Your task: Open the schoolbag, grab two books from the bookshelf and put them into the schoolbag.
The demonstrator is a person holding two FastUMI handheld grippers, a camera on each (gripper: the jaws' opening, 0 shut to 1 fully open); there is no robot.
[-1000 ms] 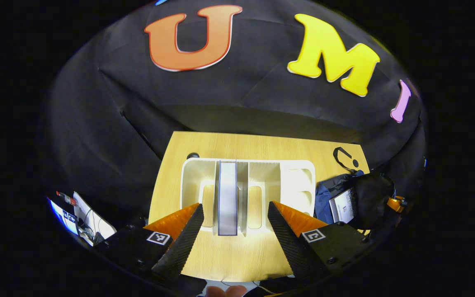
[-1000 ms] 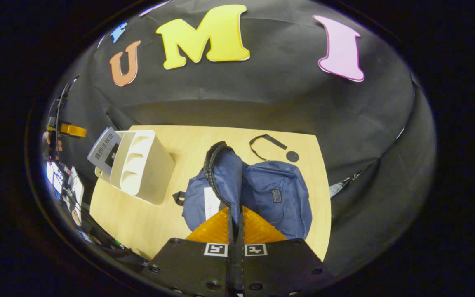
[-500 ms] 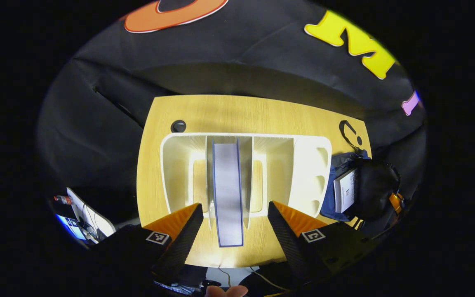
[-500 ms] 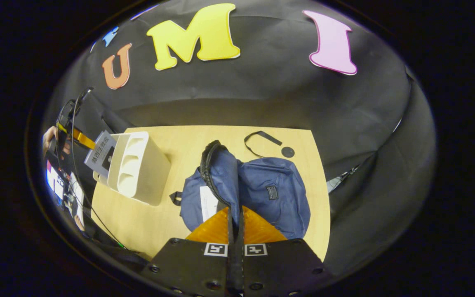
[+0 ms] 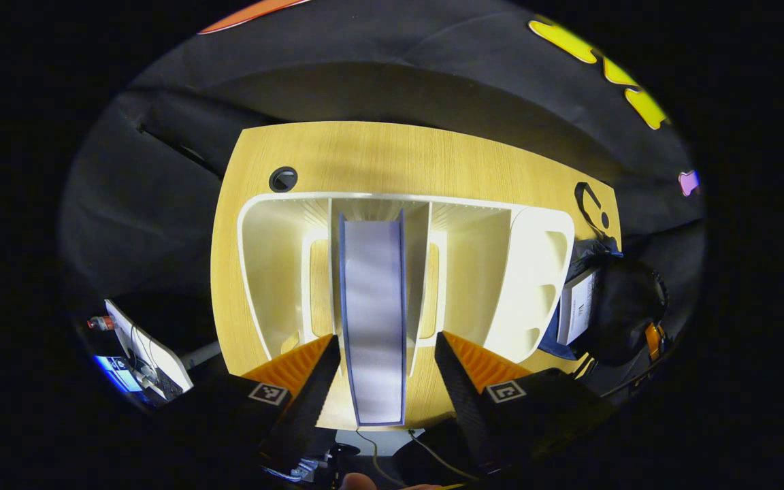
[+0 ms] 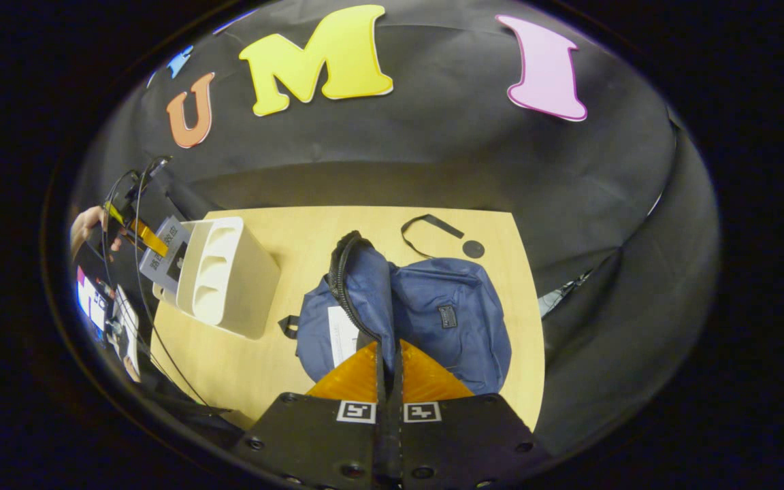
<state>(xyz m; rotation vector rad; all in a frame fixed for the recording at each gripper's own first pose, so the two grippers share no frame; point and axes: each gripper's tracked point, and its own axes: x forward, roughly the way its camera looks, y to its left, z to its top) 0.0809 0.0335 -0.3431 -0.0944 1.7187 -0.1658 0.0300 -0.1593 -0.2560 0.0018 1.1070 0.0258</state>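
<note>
A white bookshelf (image 5: 535,272) stands on the wooden table (image 5: 365,156), with a blue-covered book (image 5: 373,299) upright in its middle slot, page edges toward me. My left gripper (image 5: 385,347) is open, one finger on each side of the book's near end, not pressing it. The blue schoolbag (image 6: 446,313) lies open on the table, and my right gripper (image 6: 386,350) is shut on its raised zipper flap (image 6: 358,272). A white book (image 6: 341,333) shows inside the bag. Farther left stand the bookshelf (image 6: 229,272), the book (image 6: 166,243) and the left gripper (image 6: 137,228).
A black strap (image 6: 433,226) and a round black disc (image 6: 473,249) lie behind the bag. A black grommet (image 5: 283,179) sits in the table's far left corner. A screen and cables (image 5: 133,340) sit below the table's left edge. The schoolbag (image 5: 610,306) lies right of the shelf.
My left gripper has come down toward the bookshelf, and its open fingers now straddle the book's near end. The right gripper still holds the bag's flap up, hardly moved.
</note>
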